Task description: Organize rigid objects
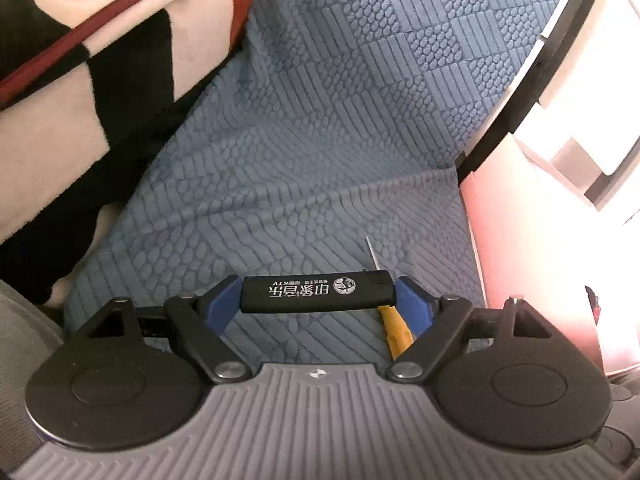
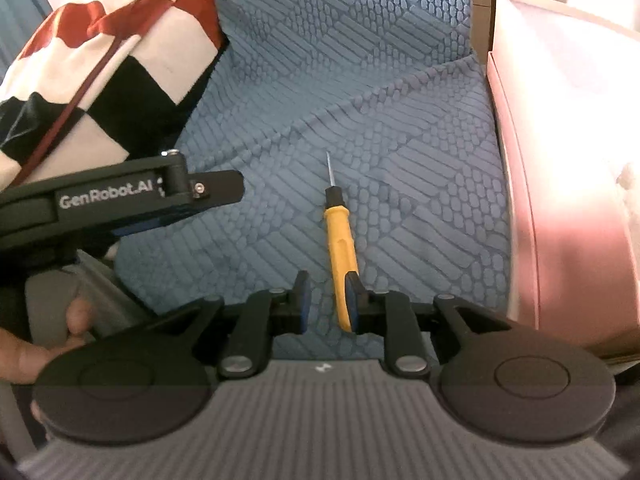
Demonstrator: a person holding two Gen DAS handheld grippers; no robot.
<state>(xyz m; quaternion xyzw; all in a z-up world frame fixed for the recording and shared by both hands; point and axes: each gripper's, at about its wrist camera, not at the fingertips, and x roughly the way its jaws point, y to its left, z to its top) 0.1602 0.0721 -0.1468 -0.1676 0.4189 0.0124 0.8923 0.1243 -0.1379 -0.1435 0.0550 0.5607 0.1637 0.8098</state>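
Two things remain unsorted: the left claw (image 1: pixel 314 300) pinches a black lighter (image 1: pixel 316 291) end to end, low in its frame, and a yellow screwdriver (image 2: pixel 342 248) lies on the blue patterned cover (image 2: pixel 360 80). The right claw (image 2: pixel 329 300) stands narrowly spread, pinching nothing; the handle's end sits between its tips, against the right one. A pink box (image 2: pixel 560 160) waits at right, probably their destination.

Blue textured cover (image 1: pixel 340 128) fills centre of both views. Checked blanket (image 1: pixel 100 80), red, black, cream, upper left. Pink box (image 2: pixel 560 160) at right edge, washed out by strong light. Black rim (image 1: pixel 532 80) upper right.
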